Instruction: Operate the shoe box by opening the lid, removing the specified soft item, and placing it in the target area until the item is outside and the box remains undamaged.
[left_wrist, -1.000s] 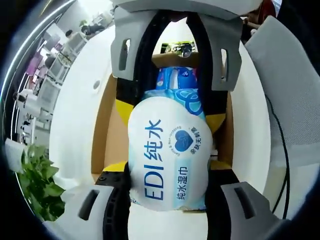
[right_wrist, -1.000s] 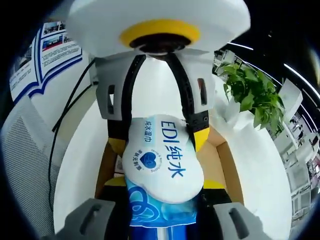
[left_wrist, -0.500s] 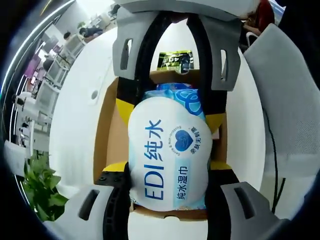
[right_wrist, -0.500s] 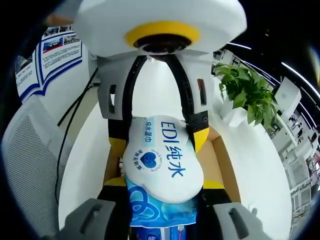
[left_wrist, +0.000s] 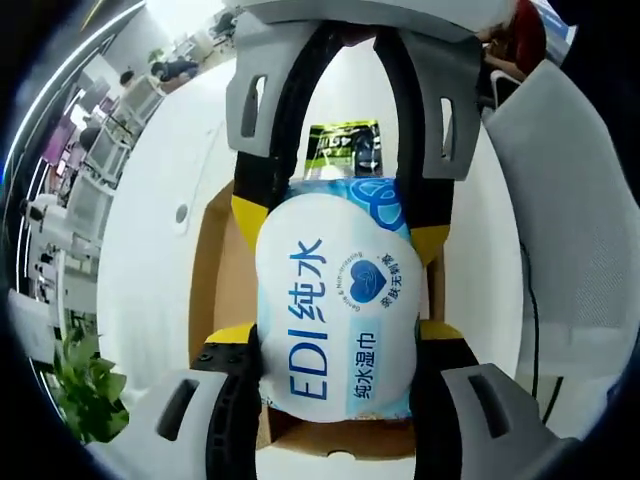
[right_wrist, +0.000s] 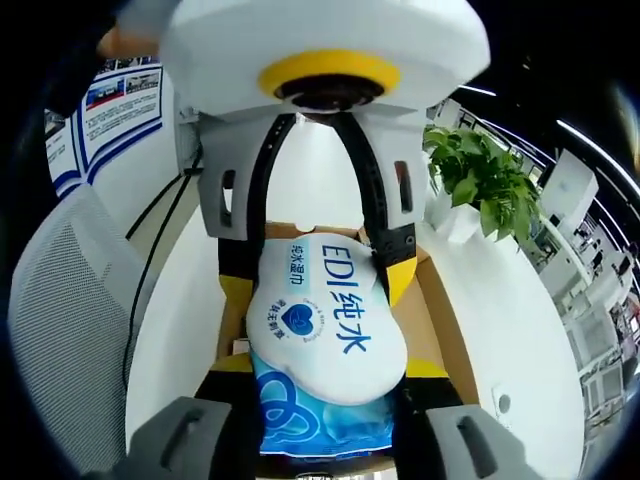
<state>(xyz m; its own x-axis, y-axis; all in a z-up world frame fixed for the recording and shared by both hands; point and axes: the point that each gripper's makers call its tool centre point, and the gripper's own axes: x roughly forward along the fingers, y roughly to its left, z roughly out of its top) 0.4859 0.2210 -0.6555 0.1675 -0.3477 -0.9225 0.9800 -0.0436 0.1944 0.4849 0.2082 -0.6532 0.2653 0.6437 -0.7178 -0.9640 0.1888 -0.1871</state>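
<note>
I hold the wipes pack (left_wrist: 335, 310) between both grippers, above the open box (left_wrist: 215, 270). My left gripper (left_wrist: 335, 335) and right gripper (right_wrist: 322, 375) are each clamped on one end. Next I must carry it sideways to the table (left_wrist: 170, 160), clear of the box walls.

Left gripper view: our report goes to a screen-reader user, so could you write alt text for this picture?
A white and blue wet wipes pack printed "EDI" is held from both ends by the left gripper and the facing right gripper, above an open cardboard shoe box on a white table. A green packet lies beyond the box, and a leafy plant stands at lower left.
</note>
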